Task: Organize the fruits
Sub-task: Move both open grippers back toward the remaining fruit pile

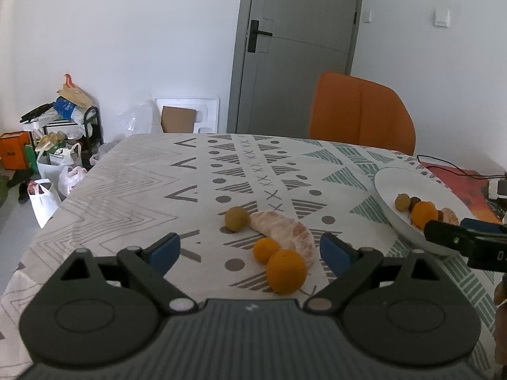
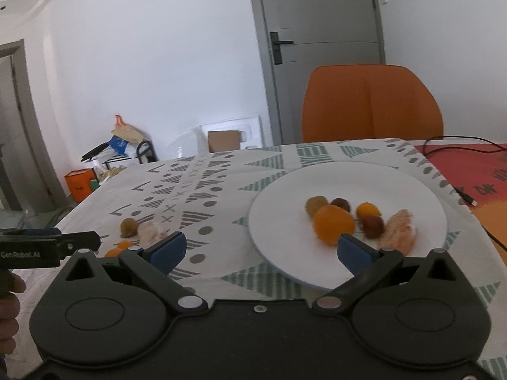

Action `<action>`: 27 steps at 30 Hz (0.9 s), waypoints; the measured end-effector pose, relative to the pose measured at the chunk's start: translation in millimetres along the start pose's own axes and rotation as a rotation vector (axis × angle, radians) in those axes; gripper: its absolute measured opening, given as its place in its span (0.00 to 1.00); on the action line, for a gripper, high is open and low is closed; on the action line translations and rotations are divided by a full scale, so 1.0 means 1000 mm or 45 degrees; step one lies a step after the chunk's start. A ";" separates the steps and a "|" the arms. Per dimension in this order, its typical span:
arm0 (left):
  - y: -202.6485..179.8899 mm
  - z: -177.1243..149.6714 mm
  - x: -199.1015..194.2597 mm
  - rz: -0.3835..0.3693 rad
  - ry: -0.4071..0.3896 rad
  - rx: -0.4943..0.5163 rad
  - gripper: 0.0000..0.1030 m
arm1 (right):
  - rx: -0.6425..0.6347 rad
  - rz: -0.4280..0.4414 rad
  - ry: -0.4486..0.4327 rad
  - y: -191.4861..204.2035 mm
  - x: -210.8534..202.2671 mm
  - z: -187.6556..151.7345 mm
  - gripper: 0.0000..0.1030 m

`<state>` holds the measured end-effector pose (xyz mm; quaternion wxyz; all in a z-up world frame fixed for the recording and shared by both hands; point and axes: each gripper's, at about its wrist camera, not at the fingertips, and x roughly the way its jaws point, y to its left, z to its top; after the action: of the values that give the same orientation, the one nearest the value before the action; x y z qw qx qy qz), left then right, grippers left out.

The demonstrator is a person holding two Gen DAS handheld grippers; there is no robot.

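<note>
Six pieces, I think, already sit on the white plate (image 2: pixel 348 272): a large orange (image 2: pixel 332 228), a peeled citrus segment (image 2: pixel 400 234), a small orange (image 2: pixel 367 210), a green-brown round fruit (image 2: pixel 316 205) and two dark red ones (image 2: pixel 374 226); that view is blurred, so the count is approximate. Four remain on the patterned tablecloth (image 1: pixel 126 196), left of the plate: a long peeled segment (image 1: pixel 285 232), a bigger orange (image 1: pixel 286 271), a smaller orange (image 1: pixel 266 249), a greenish fruit (image 1: pixel 237 218), all clustered and mostly touching. I'd call it a bit over half done. My left claw (image 1: pixel 250 248) is spread wide, empty, framing that cluster. My right claw (image 2: pixel 263 250) is also wide and empty, at the plate's near rim.
</note>
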<state>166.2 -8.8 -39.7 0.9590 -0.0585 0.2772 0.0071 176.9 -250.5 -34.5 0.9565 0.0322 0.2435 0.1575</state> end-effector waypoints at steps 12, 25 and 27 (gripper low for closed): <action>0.033 -0.008 -0.007 0.057 0.008 -0.077 0.91 | -0.096 0.077 0.051 0.041 0.010 -0.003 0.99; 0.065 -0.019 -0.012 0.086 0.030 -0.125 0.89 | -0.165 0.192 0.144 0.084 0.027 -0.009 0.82; 0.071 -0.021 -0.014 0.091 0.032 -0.133 0.89 | -0.166 0.203 0.150 0.089 0.030 -0.009 0.80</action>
<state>140.5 59.1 -57.5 0.9502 -0.0986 0.2904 0.0549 171.9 -156.6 -44.0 0.9250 -0.0200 0.2854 0.2501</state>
